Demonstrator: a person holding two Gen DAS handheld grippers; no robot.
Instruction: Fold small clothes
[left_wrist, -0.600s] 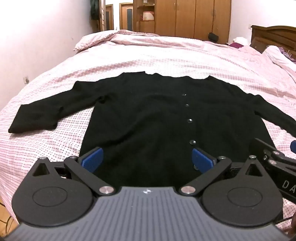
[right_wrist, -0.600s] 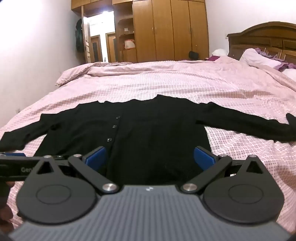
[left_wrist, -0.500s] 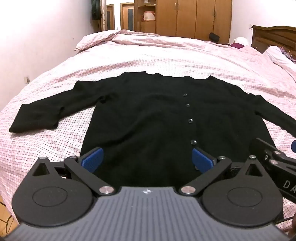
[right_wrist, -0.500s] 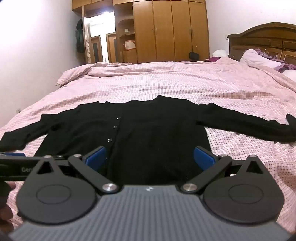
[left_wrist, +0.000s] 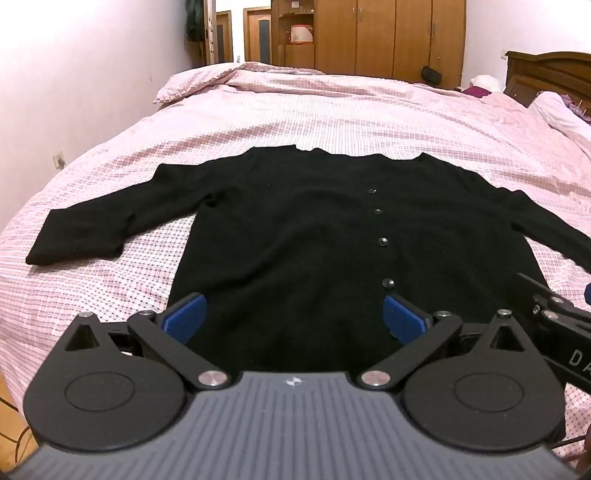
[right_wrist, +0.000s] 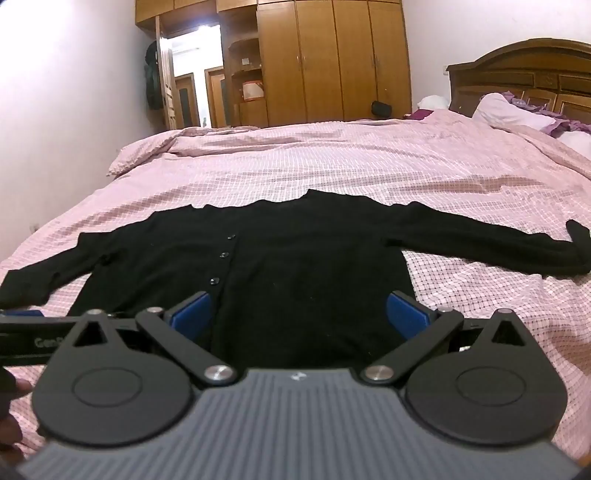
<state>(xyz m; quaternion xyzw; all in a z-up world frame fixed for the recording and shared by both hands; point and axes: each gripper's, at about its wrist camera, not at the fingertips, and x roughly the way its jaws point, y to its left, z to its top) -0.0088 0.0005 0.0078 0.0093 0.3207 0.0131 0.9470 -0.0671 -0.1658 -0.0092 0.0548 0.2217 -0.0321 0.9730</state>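
Observation:
A black buttoned cardigan (left_wrist: 295, 229) lies flat on the pink checked bedspread (left_wrist: 332, 110), sleeves spread to both sides, hem nearest me. My left gripper (left_wrist: 295, 319) hovers open over the left part of the hem, nothing between its blue pads (left_wrist: 184, 317). In the right wrist view the same cardigan (right_wrist: 295, 258) shows, with my right gripper (right_wrist: 299, 317) open above the right part of the hem. Each gripper's black side shows at the edge of the other's view. The hem itself is hidden behind the gripper bodies.
A pink pillow (left_wrist: 207, 81) sits at the bed's far left. White and purple pillows (right_wrist: 517, 114) lie by the dark wooden headboard (right_wrist: 524, 81) on the right. Wooden wardrobes (right_wrist: 332, 59) and a doorway stand behind. A wall runs along the left.
Both views have shifted very slightly; the cardigan lies as before and both grippers stay open.

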